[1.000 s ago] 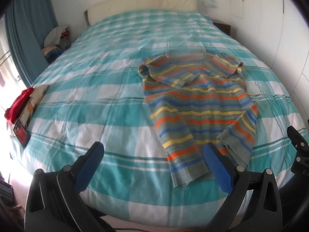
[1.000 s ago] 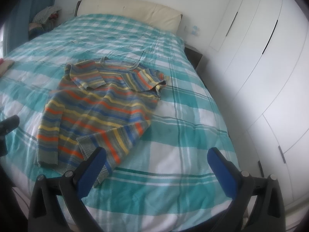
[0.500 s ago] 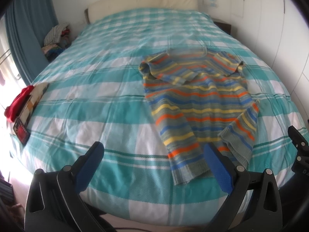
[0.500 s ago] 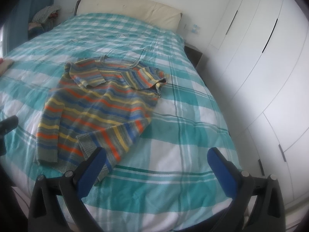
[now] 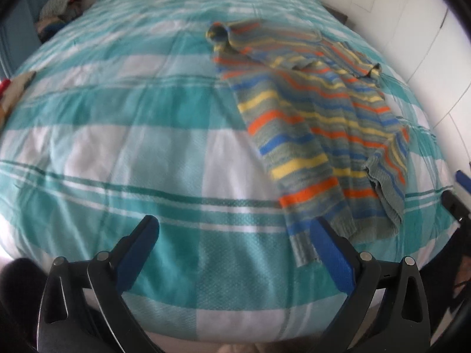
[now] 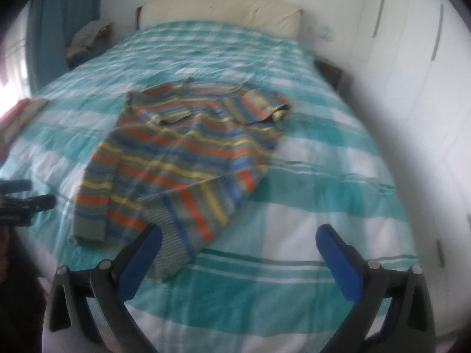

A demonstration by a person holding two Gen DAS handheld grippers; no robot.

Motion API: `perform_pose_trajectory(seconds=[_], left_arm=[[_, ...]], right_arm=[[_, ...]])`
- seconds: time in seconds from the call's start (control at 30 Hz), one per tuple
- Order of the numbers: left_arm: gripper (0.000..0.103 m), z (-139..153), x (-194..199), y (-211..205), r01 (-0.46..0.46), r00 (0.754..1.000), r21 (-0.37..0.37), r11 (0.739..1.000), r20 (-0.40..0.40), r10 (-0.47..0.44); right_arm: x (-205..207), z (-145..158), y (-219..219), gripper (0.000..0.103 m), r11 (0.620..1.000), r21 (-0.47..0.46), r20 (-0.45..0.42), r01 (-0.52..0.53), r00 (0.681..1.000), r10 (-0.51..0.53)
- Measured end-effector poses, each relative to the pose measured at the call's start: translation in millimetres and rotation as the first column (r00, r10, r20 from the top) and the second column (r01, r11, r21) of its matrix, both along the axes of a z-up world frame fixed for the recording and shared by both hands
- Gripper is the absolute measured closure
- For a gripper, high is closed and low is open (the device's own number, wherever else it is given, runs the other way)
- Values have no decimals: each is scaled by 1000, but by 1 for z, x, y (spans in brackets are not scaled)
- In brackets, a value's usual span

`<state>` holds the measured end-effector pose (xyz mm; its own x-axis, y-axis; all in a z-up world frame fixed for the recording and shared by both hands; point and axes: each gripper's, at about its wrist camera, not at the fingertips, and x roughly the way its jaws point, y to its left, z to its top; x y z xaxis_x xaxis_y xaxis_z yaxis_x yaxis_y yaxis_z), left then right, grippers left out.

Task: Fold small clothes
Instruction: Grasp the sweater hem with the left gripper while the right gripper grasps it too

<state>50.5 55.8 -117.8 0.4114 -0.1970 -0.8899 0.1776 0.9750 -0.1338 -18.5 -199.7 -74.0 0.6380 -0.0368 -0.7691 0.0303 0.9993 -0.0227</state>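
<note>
A small striped sweater (image 5: 318,123) in grey, orange, yellow and blue lies spread on the bed, both sleeves folded in over its body. My left gripper (image 5: 234,236) hangs open low over the bed's near edge, its right finger just short of the sweater's bottom hem. In the right wrist view the sweater (image 6: 188,153) lies left of centre. My right gripper (image 6: 239,238) is open too, its left finger by the hem of the near sleeve. Neither holds anything.
The bed (image 5: 123,147) has a teal and white checked cover and a cream headboard (image 6: 220,11). White wardrobe doors (image 6: 412,73) run along the right. A pile of clothes (image 5: 63,0) sits at the far left, with a red item (image 5: 4,83) at the bed's left edge.
Both grippers have moved in closer and lower toward the sweater's bottom hem. The right wrist view has swung left, bringing the sweater toward its centre. The sweater itself has not moved.
</note>
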Motion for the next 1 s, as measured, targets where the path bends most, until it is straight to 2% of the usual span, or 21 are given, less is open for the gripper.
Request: perform_pose_trajectory(seconds=[0.07, 0.13, 0.2, 0.23, 0.27, 0.3, 0.37, 0.5, 0.63, 0.73, 0.77, 0.8, 0.83, 0.87, 0.9, 0.93, 1.0], left_arm=[[2, -14, 0, -5, 13, 999, -86, 996, -50, -17], [2, -18, -4, -18, 48, 997, -135, 990, -49, -55], [4, -17, -8, -36, 89, 996, -105, 990, -2, -90], [9, -17, -7, -42, 100, 995, -76, 992, 11, -100], [35, -19, -4, -45, 102, 995, -46, 994, 11, -102], [69, -21, -2, -47, 107, 994, -37, 994, 0, -107], [96, -20, 2, -37, 117, 993, -113, 987, -15, -120], [97, -3, -3, 4, 99, 994, -257, 961, -12, -106], [97, -1, -4, 31, 64, 997, -244, 968, -29, -74], [94, -6, -3, 38, 48, 997, -219, 975, -42, -59], [89, -8, -3, 39, 42, 998, -211, 977, -46, -53], [78, -9, -6, 40, 44, 997, -218, 975, -48, -56], [70, -10, -7, 41, 48, 997, -228, 973, -49, -60], [51, -11, -9, 43, 48, 997, -238, 970, -45, -60], [38, -11, -11, 44, 45, 998, -245, 968, -35, -55], [34, -12, -12, 44, 42, 998, -247, 968, -27, -51], [34, -18, -8, 39, 49, 998, -253, 966, -33, -59]], right_arm=[[16, -18, 17, 2, 995, 48, -30, -83, 996, 85], [33, -34, 37, 7, 991, 17, -43, -129, 991, 130], [53, -52, 48, 19, 987, -26, -61, -157, 986, 155], [58, -61, 46, 40, 988, -25, -85, -154, 985, 152], [62, -67, 40, 68, 990, -4, -107, -140, 985, 139], [60, -66, 29, 77, 993, 42, -93, -109, 989, 112], [45, -55, 6, 99, 990, 121, -64, -70, 995, 78], [-13, -26, -53, 99, 965, 259, -18, 53, 999, -49], [-49, -38, -99, 99, 940, 294, -98, 173, 984, -151], [-58, -60, -115, 92, 921, 321, -165, 221, 970, -176], [-61, -63, -121, 83, 904, 364, -176, 224, 970, -169], [-62, -63, -126, 77, 881, 422, -165, 215, 973, -159], [-62, -62, -131, 63, 860, 468, -143, 204, 978, -155], [-63, -56, -136, 48, 840, 509, -106, 188, 982, -155], [-62, -52, -140, 42, 831, 528, -75, 174, 985, -158], [-60, -49, -143, 37, 829, 535, -45, 163, 985, -164], [-45, -50, -151, 36, 840, 518, -23, 160, 985, -173]])
